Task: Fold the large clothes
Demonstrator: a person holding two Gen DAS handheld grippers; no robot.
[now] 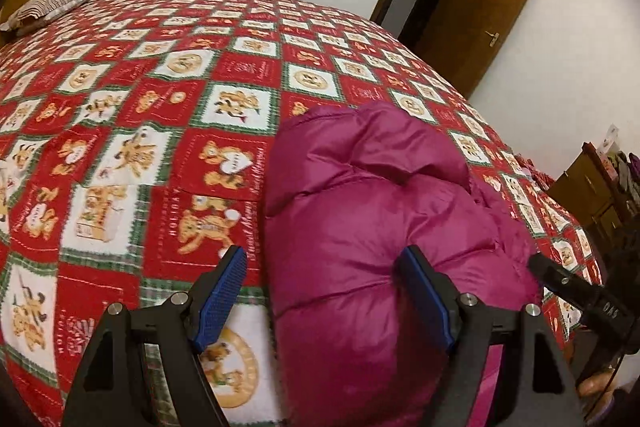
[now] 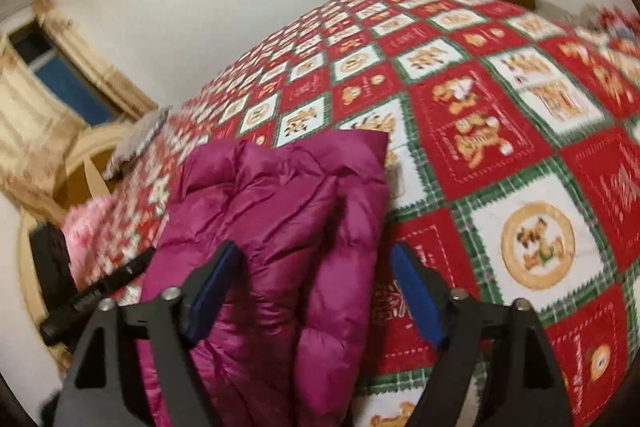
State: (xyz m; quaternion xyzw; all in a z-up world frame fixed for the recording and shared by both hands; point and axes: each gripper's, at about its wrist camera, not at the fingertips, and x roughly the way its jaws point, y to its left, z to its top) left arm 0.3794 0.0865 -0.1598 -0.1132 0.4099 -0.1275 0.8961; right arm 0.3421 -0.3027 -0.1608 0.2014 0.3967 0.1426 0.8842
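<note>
A magenta puffer jacket (image 1: 360, 211) lies bunched and folded on the bed's red, white and green bear-patterned blanket (image 1: 140, 115). My left gripper (image 1: 324, 267) is open, its blue-padded fingers straddling the jacket's near left edge, just above it. The other gripper's black body shows at the right in the left wrist view (image 1: 576, 291). In the right wrist view the jacket (image 2: 280, 211) lies under my right gripper (image 2: 316, 263), which is open with one finger over the fabric and the other over the blanket (image 2: 520, 155). That view is blurred.
A striped pillow (image 1: 56, 3) lies at the bed's far left by the headboard. A brown door (image 1: 476, 11) stands open at the back right. A wooden cabinet (image 1: 592, 187) holds items at the right. Curtains and a window (image 2: 48, 99) are left of the bed.
</note>
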